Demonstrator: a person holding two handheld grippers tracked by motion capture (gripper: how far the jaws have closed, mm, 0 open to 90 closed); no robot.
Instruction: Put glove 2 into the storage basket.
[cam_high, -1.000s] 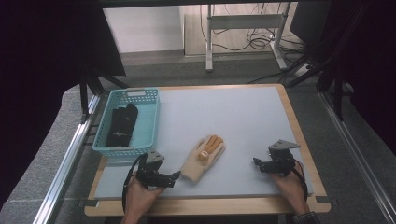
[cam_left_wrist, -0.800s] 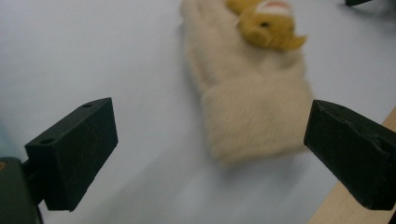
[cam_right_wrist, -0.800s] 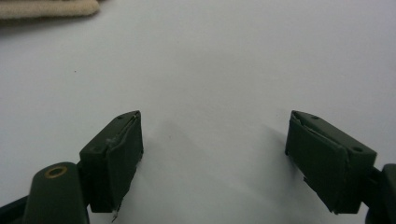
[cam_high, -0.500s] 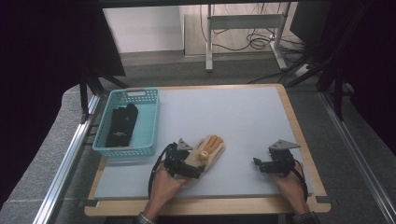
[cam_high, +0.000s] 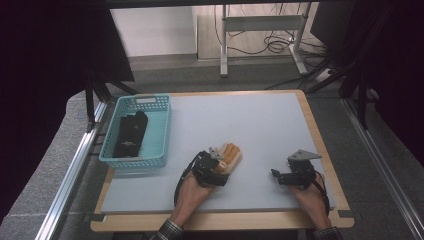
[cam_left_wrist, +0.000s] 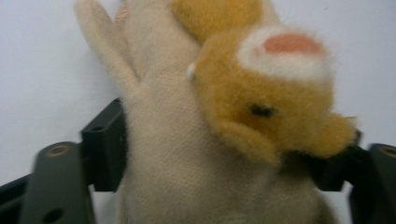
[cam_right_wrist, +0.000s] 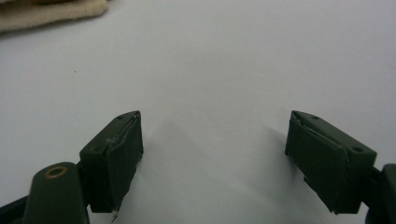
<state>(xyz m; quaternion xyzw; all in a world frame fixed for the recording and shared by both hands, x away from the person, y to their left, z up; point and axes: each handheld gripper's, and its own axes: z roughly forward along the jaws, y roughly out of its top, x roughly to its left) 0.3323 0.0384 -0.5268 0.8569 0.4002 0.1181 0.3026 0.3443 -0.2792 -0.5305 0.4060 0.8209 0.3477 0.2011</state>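
Left gripper (cam_high: 219, 167) straddles a plush beige-and-orange glove (cam_left_wrist: 205, 140) lying mid-bench (cam_high: 250, 130), jaws spread either side; right gripper (cam_right_wrist: 212, 154) rests released nearby; blue basket (cam_high: 150, 159) sits far left

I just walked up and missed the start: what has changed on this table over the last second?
The left gripper moved forward and to the right, up to the plush glove; its jaws now sit on either side of the glove's cuff end, though a firm grip can't be confirmed. The glove itself hasn't visibly shifted. The right gripper stayed open on the mat, and the blue basket with its black item is unchanged.
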